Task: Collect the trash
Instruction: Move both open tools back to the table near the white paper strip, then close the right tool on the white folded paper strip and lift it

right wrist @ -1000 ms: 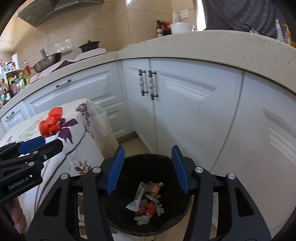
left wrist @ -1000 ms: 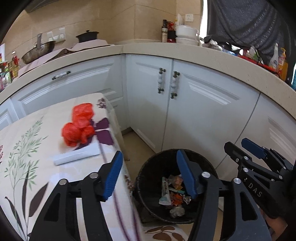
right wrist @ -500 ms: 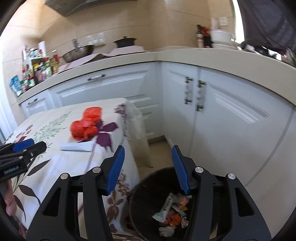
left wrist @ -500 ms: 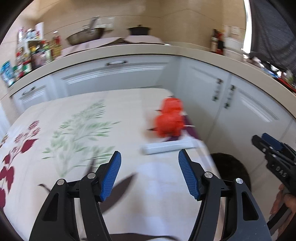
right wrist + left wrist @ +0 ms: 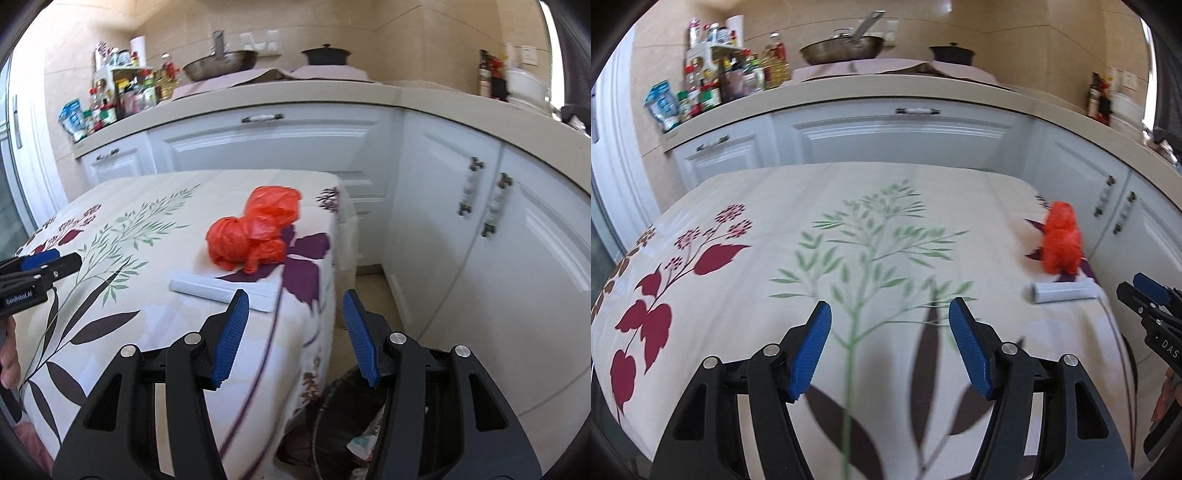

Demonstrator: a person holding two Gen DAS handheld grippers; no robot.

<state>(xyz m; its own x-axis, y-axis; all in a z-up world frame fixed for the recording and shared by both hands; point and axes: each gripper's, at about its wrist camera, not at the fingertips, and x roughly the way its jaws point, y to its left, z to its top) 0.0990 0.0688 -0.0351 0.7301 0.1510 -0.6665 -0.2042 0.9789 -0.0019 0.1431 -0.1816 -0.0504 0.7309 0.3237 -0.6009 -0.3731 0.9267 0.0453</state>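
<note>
Our left wrist view looks forward and down between its fingers over the floral tablecloth (image 5: 871,229), close above it, toward the counter (image 5: 886,92) across the upper frame. Our right wrist view faces the same counter from nearer the table's corner, with the bin (image 5: 332,417) at lower right. Both share the red bag (image 5: 1061,243) and white roll (image 5: 1062,291).

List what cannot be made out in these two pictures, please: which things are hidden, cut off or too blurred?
- Dark round trash bin, right wrist view: mostly hidden behind the right hand-held gripper; absent from the left wrist view.
- Flat white paper piece, right wrist view: near edge covered by a blue fingertip.
- Crumpled orange plastic bag, left wrist view: blurred near the edge.
- Bottle labels on the beige counter: too small.
</note>
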